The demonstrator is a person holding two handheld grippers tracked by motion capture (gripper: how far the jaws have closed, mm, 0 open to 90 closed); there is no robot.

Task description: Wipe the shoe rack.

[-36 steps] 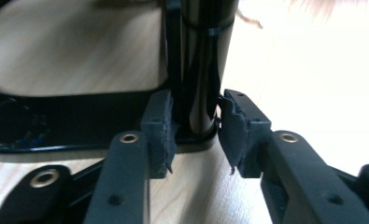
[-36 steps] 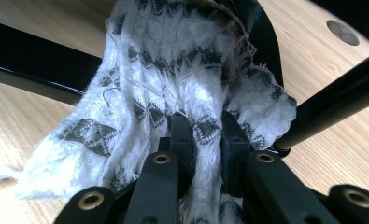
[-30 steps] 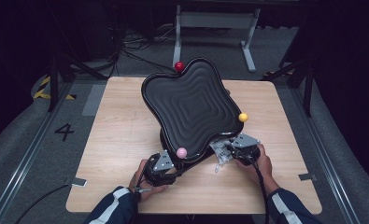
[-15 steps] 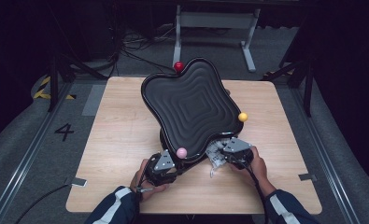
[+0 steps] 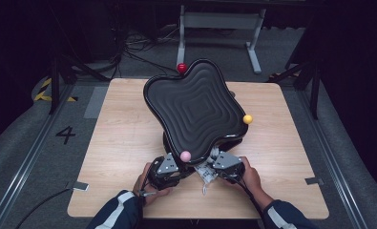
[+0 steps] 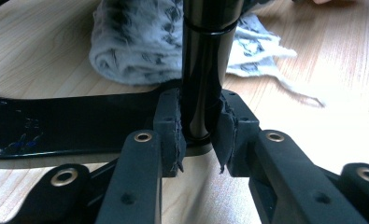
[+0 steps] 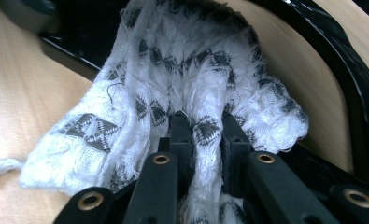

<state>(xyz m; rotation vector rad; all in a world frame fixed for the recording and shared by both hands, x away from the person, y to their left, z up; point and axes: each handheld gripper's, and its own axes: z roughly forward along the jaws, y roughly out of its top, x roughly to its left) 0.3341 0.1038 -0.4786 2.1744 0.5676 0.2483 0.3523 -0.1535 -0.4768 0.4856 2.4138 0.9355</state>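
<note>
High view: our right hand-held gripper (image 5: 214, 168) has drawn in from the tray's (image 5: 195, 107) right edge to the cloth (image 7: 187, 88) under it and now pinches a fold. The left hand-held gripper (image 6: 198, 140) stays clamped on the post (image 6: 205, 65), so we judge wiping under the tray can begin.
</note>
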